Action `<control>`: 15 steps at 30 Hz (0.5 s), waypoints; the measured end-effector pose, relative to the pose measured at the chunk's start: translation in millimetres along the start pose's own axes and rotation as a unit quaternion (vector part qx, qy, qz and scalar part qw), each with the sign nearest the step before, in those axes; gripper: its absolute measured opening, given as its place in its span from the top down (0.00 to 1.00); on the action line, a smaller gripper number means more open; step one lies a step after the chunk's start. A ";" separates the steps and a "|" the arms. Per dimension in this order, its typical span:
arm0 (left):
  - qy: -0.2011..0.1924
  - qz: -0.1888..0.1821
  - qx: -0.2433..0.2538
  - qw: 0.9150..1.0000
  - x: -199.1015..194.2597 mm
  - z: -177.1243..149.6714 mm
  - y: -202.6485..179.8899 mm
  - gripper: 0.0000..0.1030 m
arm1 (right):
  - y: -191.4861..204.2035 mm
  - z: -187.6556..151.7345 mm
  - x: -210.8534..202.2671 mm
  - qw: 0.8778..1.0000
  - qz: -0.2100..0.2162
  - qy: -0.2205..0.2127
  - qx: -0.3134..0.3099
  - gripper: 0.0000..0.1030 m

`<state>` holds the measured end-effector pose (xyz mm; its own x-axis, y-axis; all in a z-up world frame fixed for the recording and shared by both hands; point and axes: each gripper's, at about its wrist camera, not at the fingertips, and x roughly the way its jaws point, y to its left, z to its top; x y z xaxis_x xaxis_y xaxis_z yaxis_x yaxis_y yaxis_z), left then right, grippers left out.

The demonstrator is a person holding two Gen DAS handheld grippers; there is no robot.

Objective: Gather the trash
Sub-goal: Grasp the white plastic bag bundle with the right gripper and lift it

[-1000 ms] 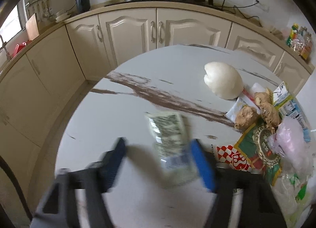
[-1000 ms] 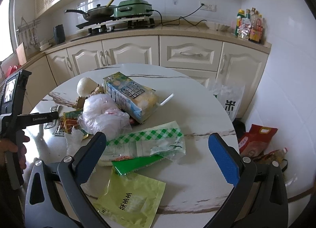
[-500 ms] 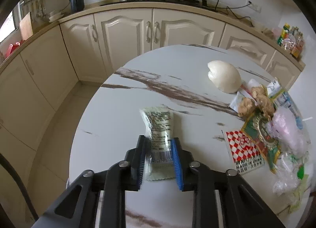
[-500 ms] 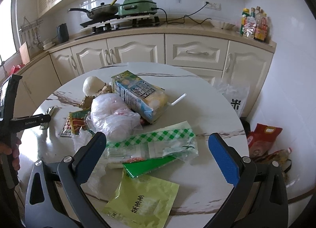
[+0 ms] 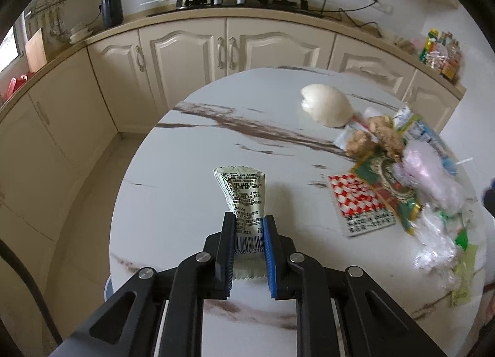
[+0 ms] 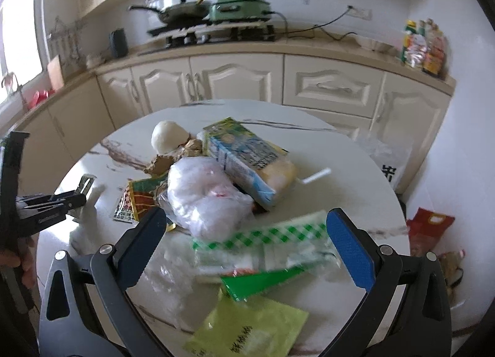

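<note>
One wrapper (image 5: 244, 199) that lay loose on the table (image 5: 173, 177) a second ago is now pinched in the left gripper (image 5: 247, 233) and lifted, so it is collected, while the right gripper (image 6: 244, 242) stays spread over the pile.

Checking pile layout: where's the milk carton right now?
Right wrist view, centre: the milk carton lies on its side on the round table, behind the white plastic bag, with the white bun to its left.
</note>
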<state>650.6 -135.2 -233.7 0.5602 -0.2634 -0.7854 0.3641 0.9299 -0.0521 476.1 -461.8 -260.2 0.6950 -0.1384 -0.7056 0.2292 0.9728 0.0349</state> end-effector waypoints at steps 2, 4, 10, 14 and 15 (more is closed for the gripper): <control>-0.002 -0.003 0.005 1.000 -5.2 -2.9 -2.7 0.87 | 9.5 5.8 11.4 1.000 0.009 0.013 -0.012 0.00; -0.003 -0.006 0.006 1.000 -9.5 -5.0 -3.9 0.87 | 17.6 9.4 21.0 0.999 0.019 0.026 -0.019 0.00; -0.012 -0.005 0.016 1.000 -23.4 -9.4 -9.3 0.87 | 21.1 16.1 62.7 0.997 0.052 0.062 -0.001 0.00; -0.014 -0.013 0.022 1.000 -29.5 -11.8 -12.1 0.87 | 18.8 10.8 79.6 0.994 0.071 0.085 0.015 0.06; -0.015 -0.014 0.022 1.000 -30.6 -12.4 -12.5 0.87 | 19.4 8.3 82.5 0.994 0.063 0.086 0.015 0.11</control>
<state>619.6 -135.6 -216.7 0.5707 -0.2979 -0.7652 0.4128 0.9096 -0.0462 543.6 -455.9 -311.9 0.5929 0.0212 -0.8050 0.1688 0.9742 0.1500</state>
